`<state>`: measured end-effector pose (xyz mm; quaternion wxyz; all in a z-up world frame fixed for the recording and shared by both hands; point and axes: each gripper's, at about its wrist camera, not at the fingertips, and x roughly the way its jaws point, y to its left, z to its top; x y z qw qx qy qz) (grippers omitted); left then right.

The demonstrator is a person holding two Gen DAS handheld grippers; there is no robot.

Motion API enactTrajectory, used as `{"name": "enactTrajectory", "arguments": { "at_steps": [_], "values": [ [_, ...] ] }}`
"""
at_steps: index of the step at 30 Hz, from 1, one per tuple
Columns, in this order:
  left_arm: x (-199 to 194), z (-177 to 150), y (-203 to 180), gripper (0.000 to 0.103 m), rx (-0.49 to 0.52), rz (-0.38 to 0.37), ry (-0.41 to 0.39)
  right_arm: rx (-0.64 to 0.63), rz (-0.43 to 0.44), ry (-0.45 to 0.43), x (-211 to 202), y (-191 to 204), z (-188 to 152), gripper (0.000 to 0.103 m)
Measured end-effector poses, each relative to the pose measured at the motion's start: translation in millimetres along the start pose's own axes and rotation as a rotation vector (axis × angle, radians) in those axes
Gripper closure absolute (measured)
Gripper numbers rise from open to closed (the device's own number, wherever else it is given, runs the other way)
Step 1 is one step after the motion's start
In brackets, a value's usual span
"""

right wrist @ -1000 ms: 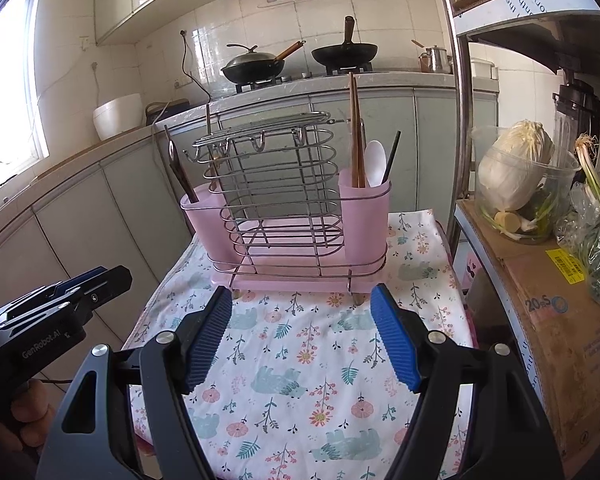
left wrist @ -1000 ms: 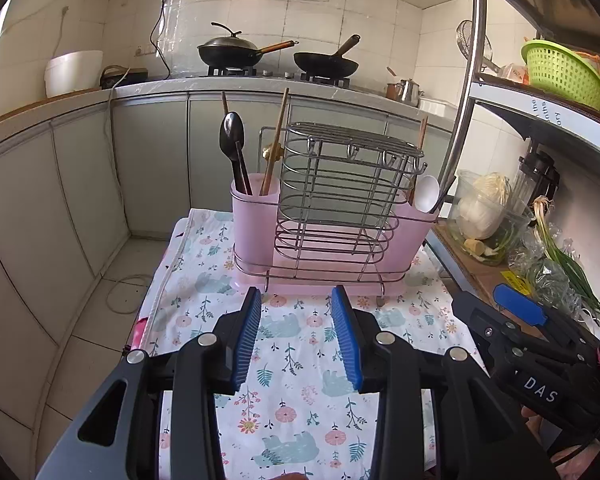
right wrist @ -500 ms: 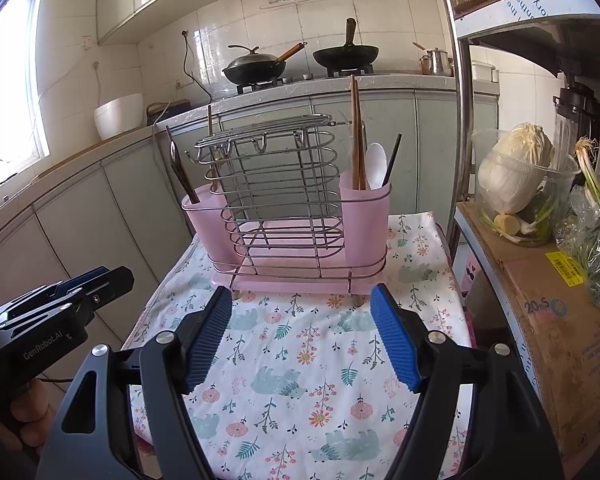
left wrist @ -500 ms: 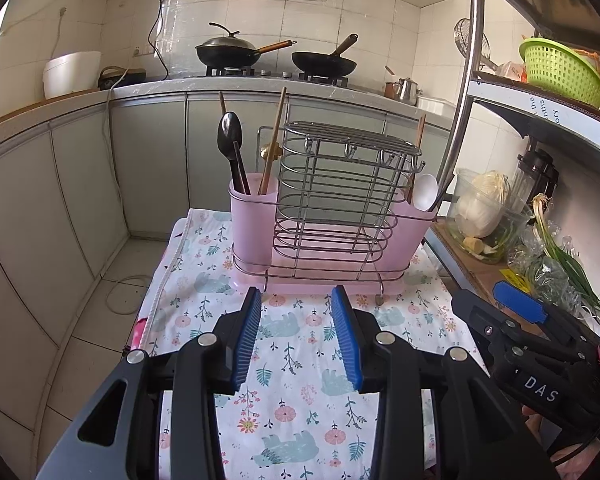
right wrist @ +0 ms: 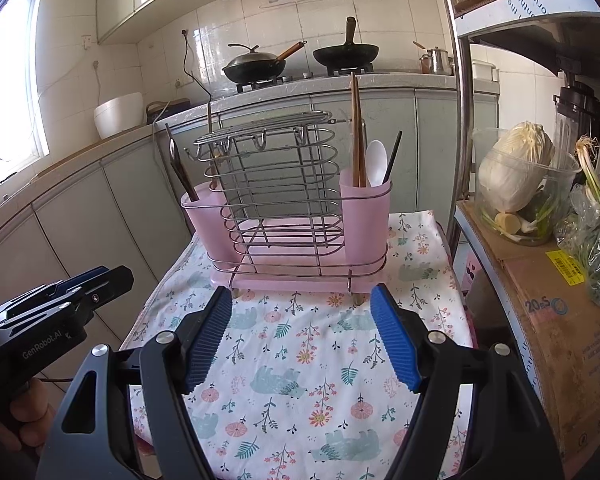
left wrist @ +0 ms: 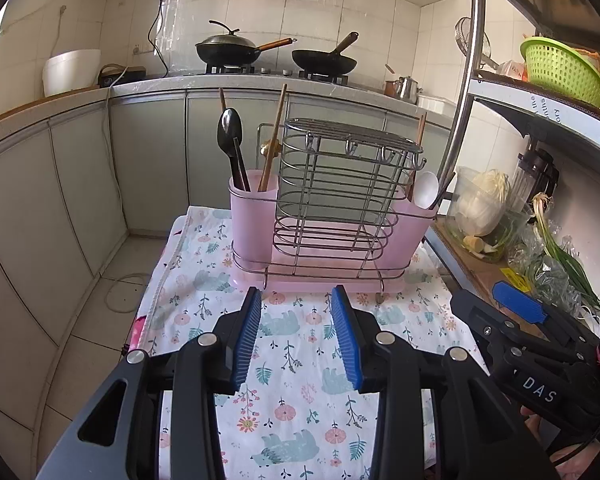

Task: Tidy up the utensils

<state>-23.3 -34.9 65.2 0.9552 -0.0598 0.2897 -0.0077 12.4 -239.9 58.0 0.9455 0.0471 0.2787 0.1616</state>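
A pink utensil holder with a wire rack (left wrist: 340,208) (right wrist: 284,208) stands at the far end of a floral cloth (left wrist: 296,384) (right wrist: 300,376). Its left cup holds a black spoon (left wrist: 229,128) and wooden chopsticks (left wrist: 274,136). Its right cup holds a white spoon (left wrist: 426,190) (right wrist: 377,160), chopsticks (right wrist: 356,128) and a dark stick. My left gripper (left wrist: 296,336) is open and empty, just short of the holder. My right gripper (right wrist: 304,336) is open wider and empty, also in front of it.
A metal shelf post (left wrist: 460,92) and shelf stand to the right, with a cabbage tub (right wrist: 516,176), a cardboard box (right wrist: 556,320) and greens. Grey cabinets (left wrist: 80,184) and a counter with two woks (left wrist: 228,48) lie behind. Tiled floor (left wrist: 100,320) lies left of the cloth.
Both grippers have drifted slightly; the holder looks marginally higher and farther in the left wrist view. Nothing was grasped or released.
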Motion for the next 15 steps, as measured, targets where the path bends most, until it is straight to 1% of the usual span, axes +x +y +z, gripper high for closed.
{"name": "enactTrajectory", "arguments": {
  "at_steps": [15],
  "values": [
    [7.3,-2.4,-0.5,0.067,0.001,0.001,0.011,0.006,-0.004,0.008,5.0,-1.9,-2.9,0.031]
  ]
}}
